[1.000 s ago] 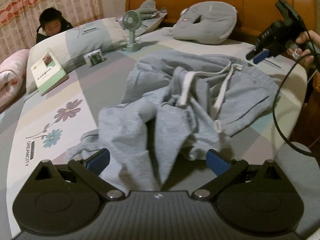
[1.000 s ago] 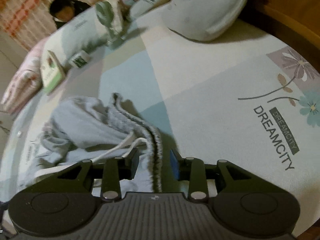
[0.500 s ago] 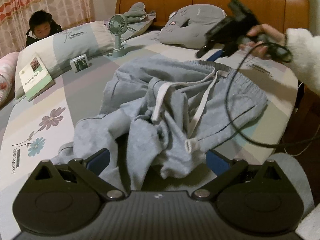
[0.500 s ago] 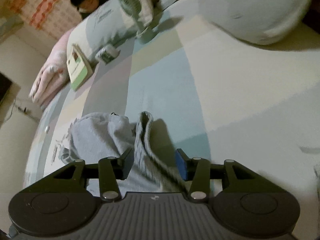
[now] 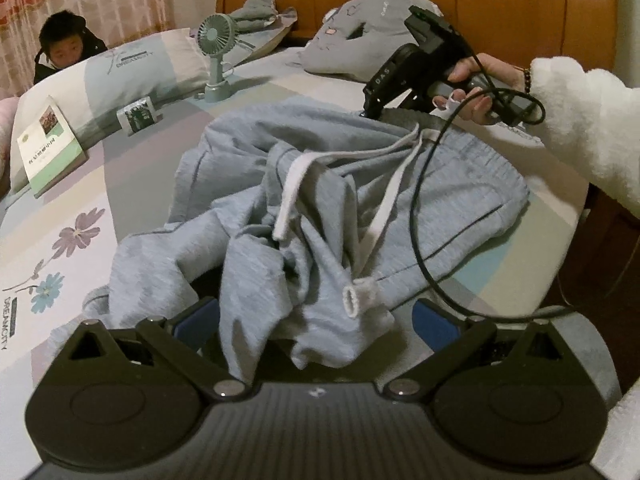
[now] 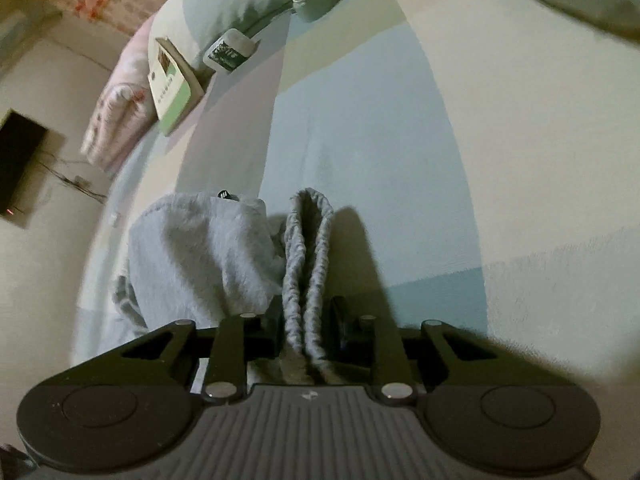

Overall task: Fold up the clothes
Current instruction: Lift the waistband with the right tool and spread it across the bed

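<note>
Grey sweatpants with white drawstrings lie crumpled on the bed sheet. My left gripper is open at the near end of the heap, and a bunched fold of fabric lies between its wide-spread blue pads. In the left wrist view, a hand in a white fluffy sleeve holds my right gripper at the far waistband. In the right wrist view, my right gripper is shut on the ribbed waistband, which stands up doubled between the fingers. The rest of the pants sags to the left.
A small fan, a book and a small box sit at the back left by a pillow. A grey cushion leans on the wooden headboard. A person watches from the far left. A black cable trails over the pants.
My right gripper's fingers have come together on the waistband and it has tipped downward. The left gripper has edged closer to the heap and stays open.
</note>
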### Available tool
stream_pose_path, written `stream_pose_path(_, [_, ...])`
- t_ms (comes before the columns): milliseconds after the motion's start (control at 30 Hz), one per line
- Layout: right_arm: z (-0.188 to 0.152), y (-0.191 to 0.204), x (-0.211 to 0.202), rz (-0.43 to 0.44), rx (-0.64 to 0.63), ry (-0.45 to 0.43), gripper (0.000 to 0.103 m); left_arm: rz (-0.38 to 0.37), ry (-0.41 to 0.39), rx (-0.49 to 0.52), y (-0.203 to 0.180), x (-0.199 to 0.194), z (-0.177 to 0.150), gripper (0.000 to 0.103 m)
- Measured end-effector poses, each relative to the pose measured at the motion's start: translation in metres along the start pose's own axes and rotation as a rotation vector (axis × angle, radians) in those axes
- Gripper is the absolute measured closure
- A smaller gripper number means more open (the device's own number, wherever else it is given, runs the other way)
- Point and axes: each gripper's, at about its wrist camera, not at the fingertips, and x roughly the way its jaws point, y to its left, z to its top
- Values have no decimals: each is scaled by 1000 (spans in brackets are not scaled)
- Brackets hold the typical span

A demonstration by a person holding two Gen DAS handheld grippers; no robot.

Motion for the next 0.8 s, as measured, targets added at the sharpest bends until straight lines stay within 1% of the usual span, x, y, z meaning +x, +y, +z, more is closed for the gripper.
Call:
stream_pose_path(67, [0,-8,0,28,21,-6,86,-1,7,-1,-1,2,-1,1])
stream_pose_path(133, [-2,-15,0,52,40,-19,89,5,15,-6,-2,5,0,1])
stream_pose_path(200, [-6,-19,-1,71,54,-45,88,8,21,-6,-2,6,-1,1])
stream_pose_path(300, [-5,-9,-7,33,20,-90,88,11,28,-6,-2,6,-1,1])
stream_pose_path(400, [10,-1,-16,-8,7,-141,88,13,25,-4,-2,6,-1,1])
stream_pose_path(533, [32,-12,-41,-33,55,-240,88,16,17,-10,-1,4,-1,1])
stream_pose_path(633, [47,-26,-55,-76,109,-304,88,18,14,-18,1,3,-2,1])
stream_pose_path(667, [51,-33,-58,-86,136,-311,88,15,14,-22,2,3,-2,1])
stream_pose_path(733, [54,-46,-56,-102,192,-284,87,14,14,-25,2,2,-3,1])
stream_pose_path(800, [51,-55,-52,-129,223,-252,80,12,12,-24,2,1,-3,1])
